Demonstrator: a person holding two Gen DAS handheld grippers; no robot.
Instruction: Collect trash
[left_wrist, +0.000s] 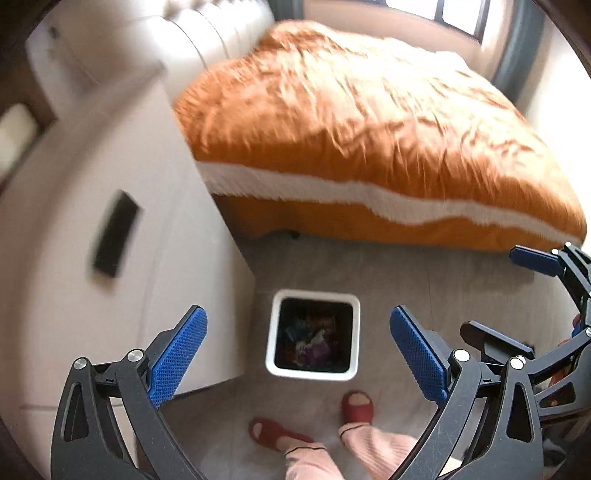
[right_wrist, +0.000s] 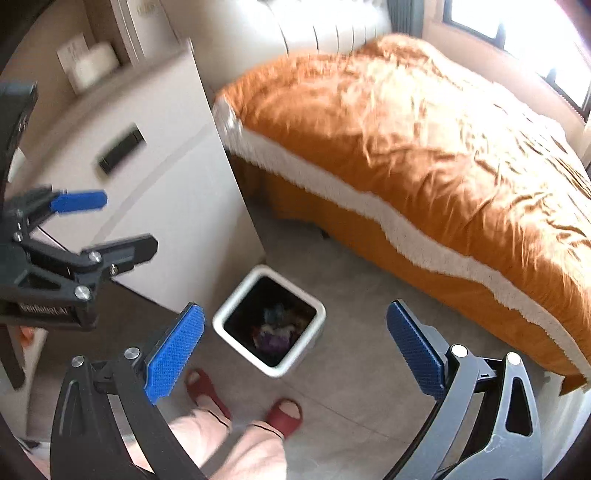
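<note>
A white square trash bin (left_wrist: 275, 332) stands on the grey floor beside a white cabinet, with colourful trash (left_wrist: 314, 341) inside. It also shows in the right wrist view (right_wrist: 236, 301), with the trash (right_wrist: 275, 332) at its bottom. My left gripper (left_wrist: 298, 354) is open and empty, held high above the bin. My right gripper (right_wrist: 295, 350) is open and empty, also high above the bin. The right gripper shows at the right edge of the left wrist view (left_wrist: 513, 295). The left gripper shows at the left of the right wrist view (right_wrist: 114, 225).
A bed with an orange cover (left_wrist: 369, 129) and white fringe fills the far side. A white cabinet (left_wrist: 110, 221) with a dark handle slot (left_wrist: 112, 240) stands left of the bin. The person's feet in red slippers (left_wrist: 356, 406) stand just in front of the bin.
</note>
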